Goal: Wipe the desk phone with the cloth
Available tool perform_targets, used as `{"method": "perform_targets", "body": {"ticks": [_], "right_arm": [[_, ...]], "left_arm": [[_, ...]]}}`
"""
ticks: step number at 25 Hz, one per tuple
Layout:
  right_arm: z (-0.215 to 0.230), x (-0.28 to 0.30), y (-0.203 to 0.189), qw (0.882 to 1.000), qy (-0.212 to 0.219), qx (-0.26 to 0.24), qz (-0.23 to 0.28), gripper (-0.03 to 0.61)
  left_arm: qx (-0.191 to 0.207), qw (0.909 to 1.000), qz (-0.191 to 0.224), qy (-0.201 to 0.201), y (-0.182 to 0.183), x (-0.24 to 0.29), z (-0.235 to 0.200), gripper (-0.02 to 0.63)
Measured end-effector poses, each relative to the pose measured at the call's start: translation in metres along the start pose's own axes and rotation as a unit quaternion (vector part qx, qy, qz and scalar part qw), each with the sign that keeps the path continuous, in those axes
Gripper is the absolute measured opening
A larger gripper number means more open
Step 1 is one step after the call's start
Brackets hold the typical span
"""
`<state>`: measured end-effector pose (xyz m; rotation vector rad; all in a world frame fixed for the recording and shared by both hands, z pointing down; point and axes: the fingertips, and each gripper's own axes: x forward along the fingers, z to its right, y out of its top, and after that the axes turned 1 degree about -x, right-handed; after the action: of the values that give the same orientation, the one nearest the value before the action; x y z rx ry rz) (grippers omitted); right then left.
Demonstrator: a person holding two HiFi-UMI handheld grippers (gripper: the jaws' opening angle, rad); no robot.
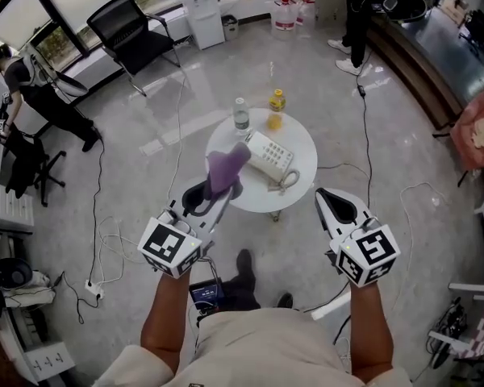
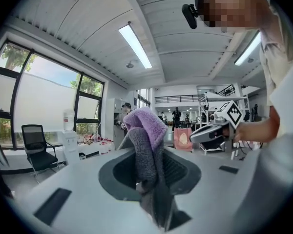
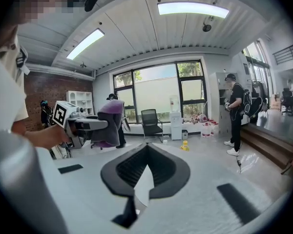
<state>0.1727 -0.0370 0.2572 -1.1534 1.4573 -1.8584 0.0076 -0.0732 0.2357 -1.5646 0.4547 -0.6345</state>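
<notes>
The left tongs (image 1: 212, 193) were clenched on a purple cloth (image 1: 226, 166). In the left gripper view the cloth stood up between the two jaws. Its grey side was folded down into the gap and its purple top rose above the tips. Behind it that view showed only the room, with windows and ceiling lamps, and not the phone.

The right tongs (image 1: 324, 196) were clenched too, with the jaws together and nothing between them. In the head view they were held over the floor, just off the desk's near right edge, and apart from everything on it.

The desk phone (image 1: 268, 156) lay on a small round white desk (image 1: 300, 176), a little left of the middle and turned at an angle. It was white, with its handset resting on it, and its coiled cord (image 1: 287, 181) lay at the near end. In the head view the cloth covered the left part of the desk and came right beside the left end of the phone. I could not tell from that view whether cloth and phone touched.

At the far side of the desk stood a clear water bottle (image 1: 240, 116) and, just to its right, a yellow drink bottle (image 1: 276, 110), both upright and near the phone.

Around the desk the floor was shiny and grey, with thin cables across it. A black office chair (image 1: 133, 29) stood far to the left, near a white water dispenser (image 1: 203, 10). One person (image 1: 34, 87) was at the left edge, and another person (image 1: 359, 14) stood at the top.
</notes>
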Motion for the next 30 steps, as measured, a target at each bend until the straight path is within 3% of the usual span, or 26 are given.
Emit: {"method": "perform_targets", "body": {"ticks": [11,30], "right_arm": [[0.031,0.091,-0.021,0.999,0.03,-0.002,-0.031,-0.006],[0.052,0.198,-0.084,0.995,0.069,0.0,-0.072,0.011]], "left_arm": [[-0.045,0.9985,-0.029,0.013,-0.047,0.043,-0.056,0.091],[-0.124,0.9895,-0.058,0.046,-0.133,0.065,-0.116,0.091]]}}
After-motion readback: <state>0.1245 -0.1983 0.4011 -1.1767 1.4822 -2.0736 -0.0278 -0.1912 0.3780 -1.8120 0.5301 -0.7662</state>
